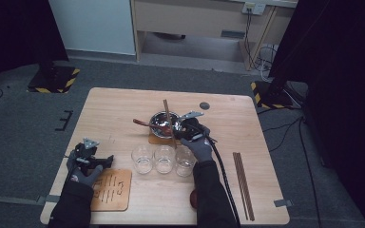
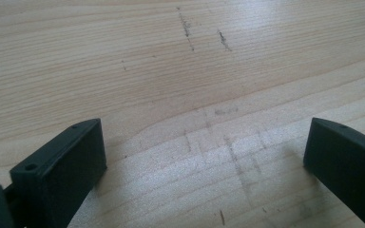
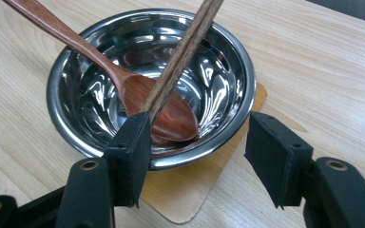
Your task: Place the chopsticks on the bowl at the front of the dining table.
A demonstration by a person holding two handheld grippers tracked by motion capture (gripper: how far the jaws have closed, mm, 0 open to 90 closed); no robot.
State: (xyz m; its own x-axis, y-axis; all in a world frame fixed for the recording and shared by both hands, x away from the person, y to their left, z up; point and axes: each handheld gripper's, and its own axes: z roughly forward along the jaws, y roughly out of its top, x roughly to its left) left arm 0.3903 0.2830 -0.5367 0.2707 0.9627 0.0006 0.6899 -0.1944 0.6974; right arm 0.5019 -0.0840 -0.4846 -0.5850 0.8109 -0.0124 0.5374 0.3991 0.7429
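Observation:
A shiny steel bowl (image 1: 160, 122) (image 3: 209, 71) stands on a thin wooden mat (image 3: 190, 190) in the middle of the table. A reddish wooden spoon (image 3: 161, 104) lies in it, its handle over the left rim. A pair of brown chopsticks (image 1: 169, 118) (image 3: 180, 52) slants across the bowl, and its near end runs behind my right gripper's left jaw. My right gripper (image 1: 183, 129) (image 3: 197, 137) is open at the bowl's near rim with nothing pressed between its pads. My left gripper (image 1: 105, 161) (image 2: 204, 130) rests open on bare wood at the table's left.
Three clear glasses (image 1: 164, 159) stand in a row just in front of the bowl. A wooden board (image 1: 111, 189) with dark marks lies at the front left. Another pair of chopsticks (image 1: 243, 185) lies along the right side. A small dark disc (image 1: 204, 105) sits behind the bowl.

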